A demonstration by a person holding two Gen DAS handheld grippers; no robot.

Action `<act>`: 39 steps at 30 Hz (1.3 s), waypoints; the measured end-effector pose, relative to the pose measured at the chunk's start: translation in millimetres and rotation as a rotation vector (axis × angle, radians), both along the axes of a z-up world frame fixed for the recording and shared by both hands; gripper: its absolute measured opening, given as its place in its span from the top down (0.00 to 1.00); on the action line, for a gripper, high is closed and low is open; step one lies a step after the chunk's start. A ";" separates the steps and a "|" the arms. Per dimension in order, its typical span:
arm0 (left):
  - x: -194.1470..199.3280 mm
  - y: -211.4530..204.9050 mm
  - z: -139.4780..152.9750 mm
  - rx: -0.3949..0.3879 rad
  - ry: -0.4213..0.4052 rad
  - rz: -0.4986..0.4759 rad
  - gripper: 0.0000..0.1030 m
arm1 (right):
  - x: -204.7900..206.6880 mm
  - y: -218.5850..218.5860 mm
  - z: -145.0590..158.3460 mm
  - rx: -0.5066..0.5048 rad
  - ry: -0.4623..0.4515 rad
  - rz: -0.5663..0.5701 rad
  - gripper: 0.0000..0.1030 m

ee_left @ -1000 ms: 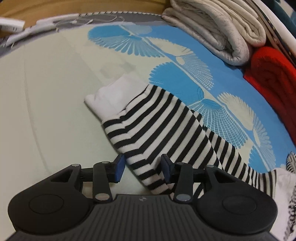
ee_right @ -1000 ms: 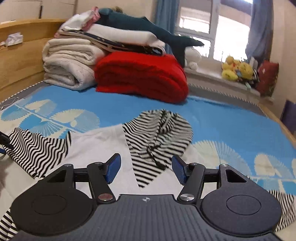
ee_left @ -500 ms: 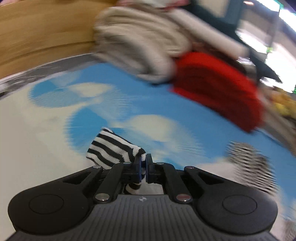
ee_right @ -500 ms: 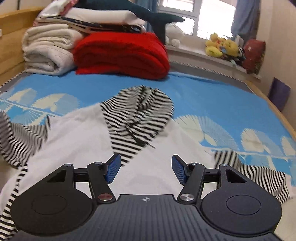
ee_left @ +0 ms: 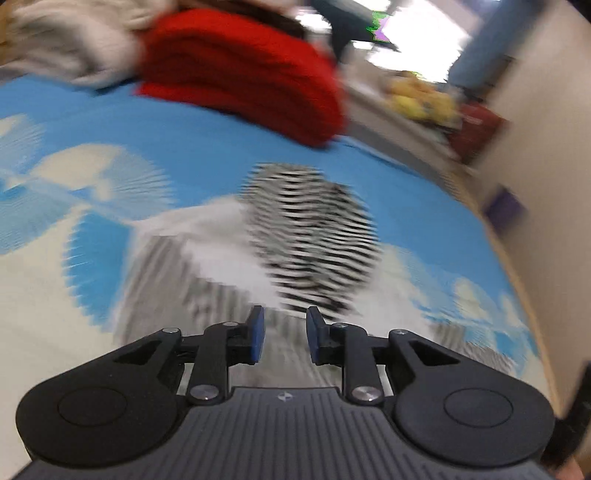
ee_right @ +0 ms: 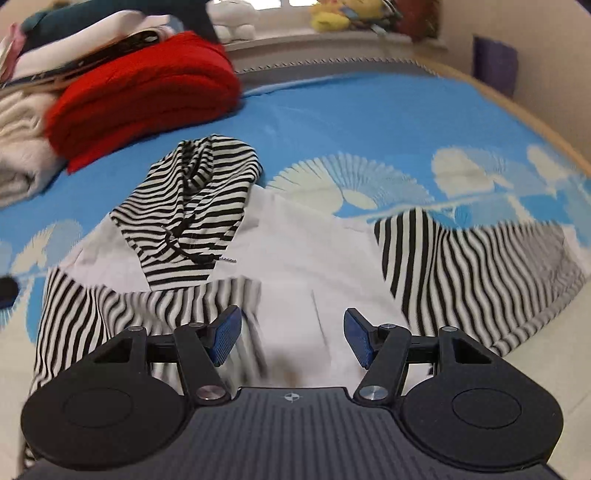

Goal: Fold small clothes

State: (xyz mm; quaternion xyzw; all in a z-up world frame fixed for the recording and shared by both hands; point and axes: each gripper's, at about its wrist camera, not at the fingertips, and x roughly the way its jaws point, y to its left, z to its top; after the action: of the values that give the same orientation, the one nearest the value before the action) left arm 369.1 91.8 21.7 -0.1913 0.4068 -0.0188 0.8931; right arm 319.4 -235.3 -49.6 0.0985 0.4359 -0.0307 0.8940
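A small white hoodie (ee_right: 295,258) with black-and-white striped hood (ee_right: 192,206) and sleeves lies flat on the blue patterned bed cover. Its left sleeve (ee_right: 122,314) is folded across the body; its right sleeve (ee_right: 472,266) stretches out to the right. My right gripper (ee_right: 291,336) is open and empty, hovering over the white body near the hem. My left gripper (ee_left: 282,334) is open with a narrow gap and empty, above the folded left sleeve (ee_left: 207,280). The left wrist view is motion-blurred; the hood (ee_left: 314,232) shows ahead.
A folded red blanket (ee_right: 144,96) and a stack of folded cream and white bedding (ee_right: 22,147) lie at the back left of the bed. Plush toys (ee_right: 332,14) sit on the windowsill. The bed's wooden edge (ee_right: 546,125) runs along the right.
My left gripper, shut on the left sleeve half a second ago, carried it over the body and has opened and let go. My right gripper shifted right and lower over the hoodie.
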 end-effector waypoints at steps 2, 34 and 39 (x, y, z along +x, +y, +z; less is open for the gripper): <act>8.2 14.7 -6.5 0.036 0.056 0.066 0.75 | 5.4 -0.9 -6.8 0.048 0.027 -0.018 0.38; 19.2 49.0 -50.2 0.014 0.237 0.054 0.75 | 9.1 -42.9 -40.5 0.271 0.033 -0.434 0.89; 17.6 46.8 -71.5 -0.019 0.293 0.022 0.75 | 4.2 -51.9 -46.4 0.205 0.071 -0.500 0.86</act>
State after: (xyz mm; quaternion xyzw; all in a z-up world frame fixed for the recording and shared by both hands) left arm 386.7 138.6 -49.8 -0.2048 0.5303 0.0153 0.8225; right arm 323.5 -287.2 -96.0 0.2917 0.4299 -0.2096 0.8283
